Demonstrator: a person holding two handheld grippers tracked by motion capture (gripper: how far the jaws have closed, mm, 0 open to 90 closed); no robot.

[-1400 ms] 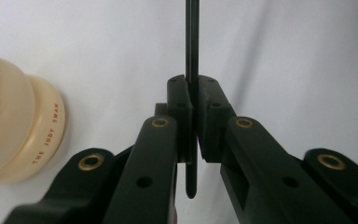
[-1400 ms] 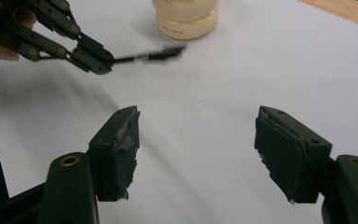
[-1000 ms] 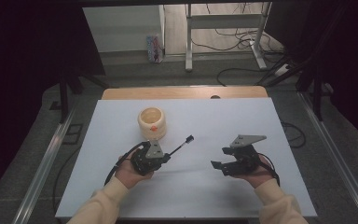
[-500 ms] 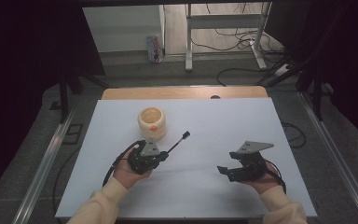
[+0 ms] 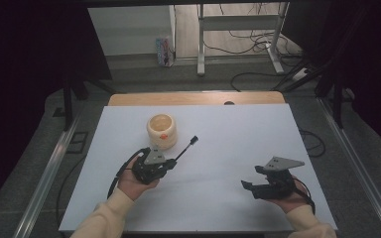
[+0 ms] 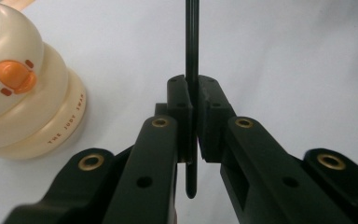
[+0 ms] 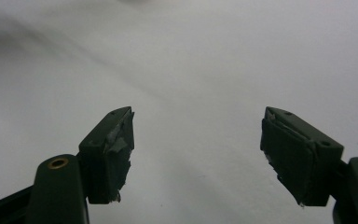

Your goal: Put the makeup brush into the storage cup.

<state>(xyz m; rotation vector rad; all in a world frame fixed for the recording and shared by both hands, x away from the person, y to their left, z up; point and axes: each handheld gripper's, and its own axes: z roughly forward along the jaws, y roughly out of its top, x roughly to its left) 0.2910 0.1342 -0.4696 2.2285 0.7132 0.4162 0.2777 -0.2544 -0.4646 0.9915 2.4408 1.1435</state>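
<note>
Both grippers sit over the near half of the white table [image 5: 218, 124], one in each hand. On the left, the left gripper [image 5: 171, 161] is clamped on a thin black rod [image 5: 184, 150]; in the left gripper view the rod [image 6: 191, 42] runs straight up between the two pressed pads [image 6: 180, 107], its short lower end poking out below them. From above, the rod slants away to the far right and ends in a small black head, clear of the tabletop as far as can be told. Just to the far left of this gripper stands a cream duck-faced cup [image 5: 161, 130], open at the top, with an orange beak on its near side; the left gripper view shows the cup [image 6: 23, 93] close by, with small lettering round its lowest ring.

Well apart on the right, the right gripper [image 5: 250, 182] points left, its jaws spread wide and just opened a little more, with nothing between them; the right gripper view shows bare white tabletop [image 7: 191, 70] between the worn pads [image 7: 116, 149].
</note>
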